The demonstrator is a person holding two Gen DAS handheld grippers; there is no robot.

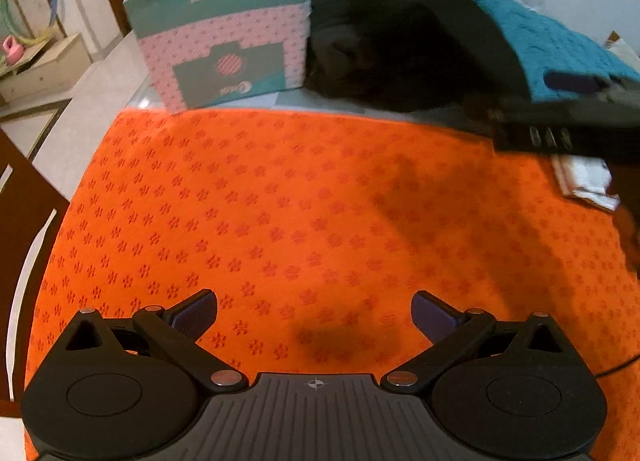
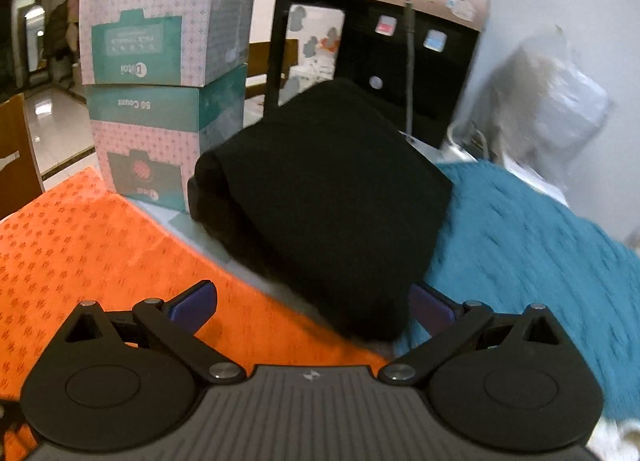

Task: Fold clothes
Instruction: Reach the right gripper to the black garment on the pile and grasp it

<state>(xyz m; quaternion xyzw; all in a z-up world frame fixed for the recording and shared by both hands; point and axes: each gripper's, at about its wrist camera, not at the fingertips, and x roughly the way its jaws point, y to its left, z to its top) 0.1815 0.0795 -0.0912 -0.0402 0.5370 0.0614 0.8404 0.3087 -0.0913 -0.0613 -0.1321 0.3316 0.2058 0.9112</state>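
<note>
The patterned cloth (image 1: pixel 304 213) lies flat at the table's near edge. Behind it, two stacked boxes (image 2: pixel 160 101) stand leftmost, the folded garment (image 2: pixel 332 197) beside them, the knitted garment (image 2: pixel 532 245) rightmost.

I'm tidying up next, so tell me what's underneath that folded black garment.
The folded black garment rests partly on the teal knitted cloth, partly on pale tabletop. Whatever lies beneath its middle is covered.
</note>
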